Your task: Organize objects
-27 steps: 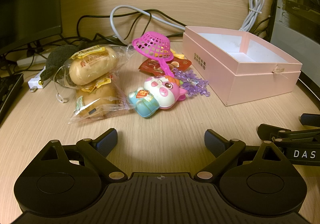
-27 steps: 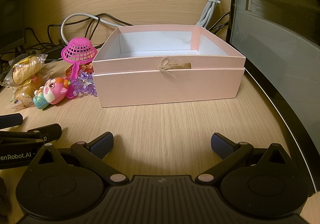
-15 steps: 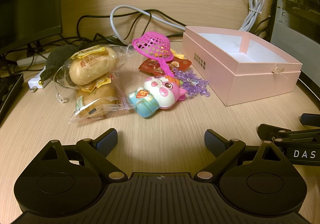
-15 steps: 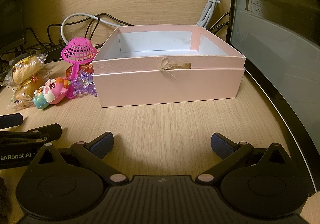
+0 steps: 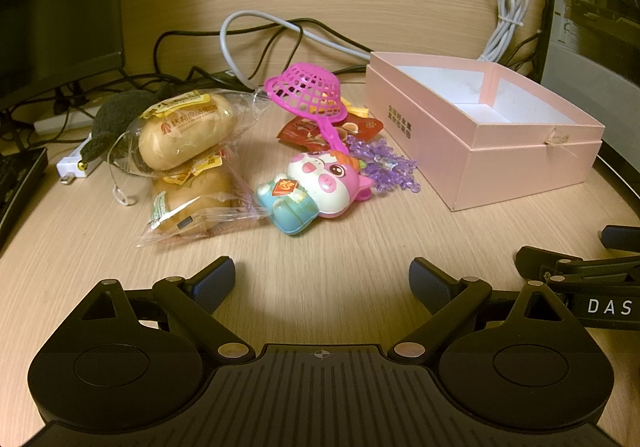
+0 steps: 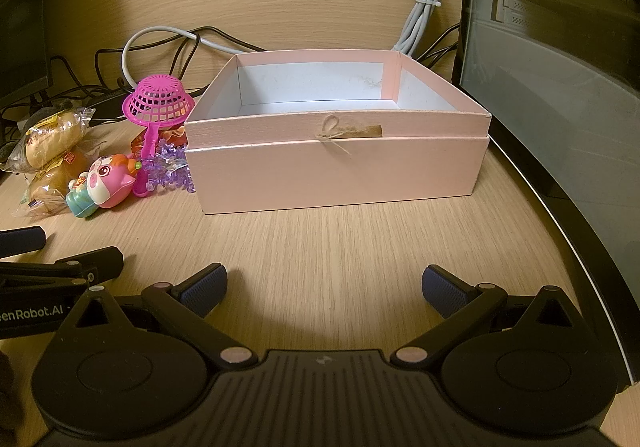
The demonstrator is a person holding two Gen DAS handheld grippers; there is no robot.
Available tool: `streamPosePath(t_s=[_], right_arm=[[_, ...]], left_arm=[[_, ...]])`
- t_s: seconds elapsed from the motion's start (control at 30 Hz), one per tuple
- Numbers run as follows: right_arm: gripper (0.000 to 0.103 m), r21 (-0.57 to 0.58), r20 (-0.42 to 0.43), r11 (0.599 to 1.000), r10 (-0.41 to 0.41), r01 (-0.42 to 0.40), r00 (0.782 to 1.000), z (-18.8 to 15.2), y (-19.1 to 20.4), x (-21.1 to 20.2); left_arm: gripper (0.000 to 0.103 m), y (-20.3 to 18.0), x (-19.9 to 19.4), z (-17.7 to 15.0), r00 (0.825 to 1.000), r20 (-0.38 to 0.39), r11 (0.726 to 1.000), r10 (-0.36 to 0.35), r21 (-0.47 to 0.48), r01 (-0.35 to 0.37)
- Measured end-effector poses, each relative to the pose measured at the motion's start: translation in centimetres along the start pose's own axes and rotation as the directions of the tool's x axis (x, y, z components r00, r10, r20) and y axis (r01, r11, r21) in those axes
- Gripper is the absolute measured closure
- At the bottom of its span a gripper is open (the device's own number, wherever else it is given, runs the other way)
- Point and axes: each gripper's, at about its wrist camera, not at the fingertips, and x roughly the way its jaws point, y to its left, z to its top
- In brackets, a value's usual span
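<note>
Both the left hand-held gripper (image 5: 322,279) and the right hand-held gripper (image 6: 324,287) hover spread wide and empty over the desk (image 6: 340,243), toys (image 5: 316,187) heaped beside the open pink box (image 6: 336,171).

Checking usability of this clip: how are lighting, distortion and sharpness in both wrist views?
Left wrist: warm, dim light, dark corners, strong fisheye bending of the table edge; bread packs and pig toy sharp. Right wrist: same tint, pink box crisp, bright patch on the table between the fingers, reflections on the glass panel.
</note>
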Motion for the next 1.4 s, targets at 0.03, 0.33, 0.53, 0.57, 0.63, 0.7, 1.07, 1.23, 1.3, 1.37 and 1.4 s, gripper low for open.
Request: streamPosePath(t_s=[0.03, 0.33, 0.53, 0.57, 0.63, 0.7, 1.07, 1.23, 1.3, 1.37, 1.4], right_arm=[[0.0, 0.0, 0.0, 1.0, 0.0, 0.0, 1.0, 0.0, 0.0, 0.0], [0.0, 0.0, 0.0, 1.0, 0.001, -0.001, 1.0, 0.0, -0.1, 0.0], [0.0, -0.002, 0.0, 1.0, 0.002, -0.002, 1.0, 0.1, 0.0, -0.1], [0.0, -0.002, 0.0, 1.0, 0.002, -0.002, 1.0, 0.1, 0.0, -0.1], [0.0, -0.002, 0.0, 1.0, 0.003, -0.003, 1.0, 0.0, 0.0, 0.0], [0.0, -0.009, -0.018, 1.0, 0.015, -0.016, 1.0, 0.2, 0.0, 0.0], [0.0, -0.001, -0.102, 1.0, 0.004, -0.004, 0.995, 0.3, 0.3, -0.2], [0.0, -0.01, -0.145, 1.0, 0.005, -0.006, 0.989, 0.6, 0.3, 0.0], [0.0, -0.027, -0.164, 0.999, 0.024, -0.029, 0.986, 0.9, 0.2, 0.1], [0.0, -0.041, -0.19, 0.998, 0.039, -0.048, 0.981, 1.2, 0.1, 0.2], [0.0, -0.047, -0.211, 0.997, 0.047, -0.058, 0.976, 1.3, 0.0, 0.1]], left_arm=[[0.006, 0.0, 0.0, 0.0, 1.0, 0.0, 1.0, 0.0, 0.0, 0.0], [0.006, 0.0, 0.0, 0.0, 1.0, 0.0, 1.0, 0.0, 0.001, 0.0], [0.006, 0.0, 0.0, 0.0, 1.0, 0.0, 1.0, -0.001, 0.001, 0.001], [0.006, 0.0, 0.0, 0.0, 1.0, 0.0, 1.0, -0.001, 0.001, 0.001], [0.006, 0.0, 0.0, 0.0, 1.0, 0.0, 1.0, 0.002, -0.001, -0.002], [0.007, -0.2, -0.2, -0.2, 1.0, 0.002, 1.0, 0.014, -0.008, -0.014], [0.018, 5.9, -3.6, 5.5, 0.983, 0.166, 0.997, 0.076, -0.008, -0.076], [0.018, 8.8, 0.1, 10.4, 0.998, 0.059, 0.986, -0.03, 0.166, 0.02], [0.018, 9.1, 2.2, 11.3, 0.998, -0.017, 0.97, -0.064, 0.233, 0.066], [0.018, 9.4, 4.0, 11.3, 0.992, -0.087, 0.959, -0.095, 0.258, 0.114], [0.018, 9.4, 4.7, 11.2, 0.988, -0.113, 0.956, -0.104, 0.263, 0.131]])
